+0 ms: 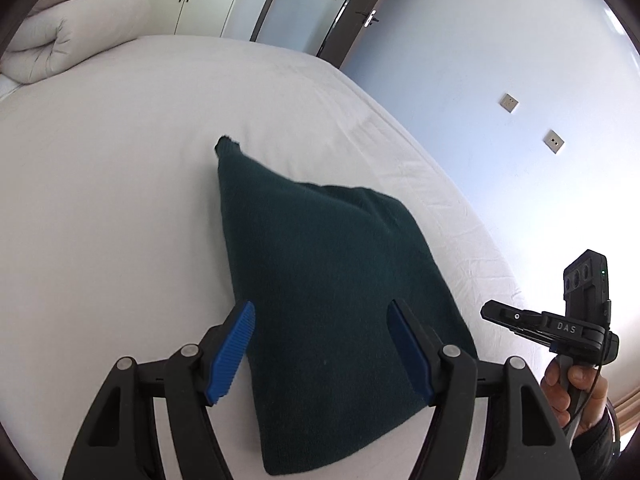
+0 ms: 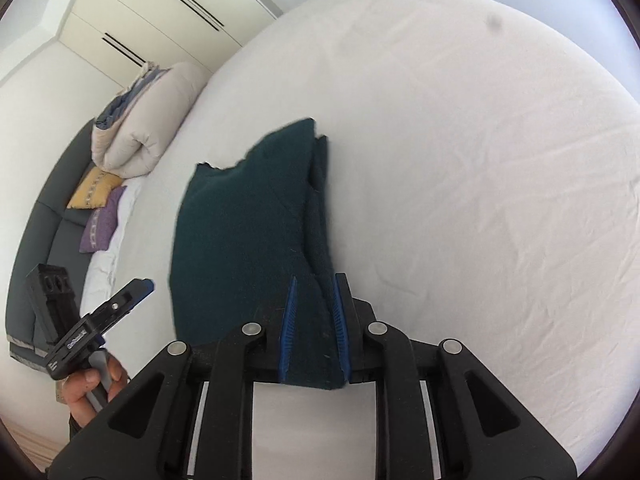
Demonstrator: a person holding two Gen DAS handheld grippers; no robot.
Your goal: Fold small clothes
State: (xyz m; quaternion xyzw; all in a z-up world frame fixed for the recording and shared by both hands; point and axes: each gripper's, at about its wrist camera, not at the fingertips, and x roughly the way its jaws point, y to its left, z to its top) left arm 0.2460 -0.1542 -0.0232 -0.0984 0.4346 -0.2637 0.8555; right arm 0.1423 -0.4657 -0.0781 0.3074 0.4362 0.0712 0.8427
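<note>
**Dark green garment held by the right gripper over the bed**

A dark green knitted garment (image 1: 320, 288) lies folded on the white sheet of the bed (image 1: 120, 200), near the bed's near edge. In the left wrist view its long axis runs from the near edge away toward the far side, narrowing to a small ribbed tip at the far end, so it reads as a wedge pointing away. In the right wrist view the same garment (image 2: 244, 232) shows several stacked layers along its right edge, and its far edge is uneven.

The right gripper (image 2: 316, 320) has its blue-padded fingers (image 2: 289, 320) drawn in narrow, pinching the near right corner of the garment, where the layered edge sits between the pads. That corner looks lifted off the sheet.

The left gripper (image 1: 320, 356) has its fingers (image 1: 232, 354) spread wide, holding nothing; the garment's near part appears in the gap between them, and whether either pad touches the cloth cannot be told.

At the far left of the bed lies a rolled beige duvet (image 2: 140, 132), with a yellow cushion (image 2: 94, 192) and a purple cushion (image 2: 102, 226) just beside it against a dark headboard (image 2: 48, 216). Pale wardrobe doors (image 2: 160, 8) stand beyond.
</note>
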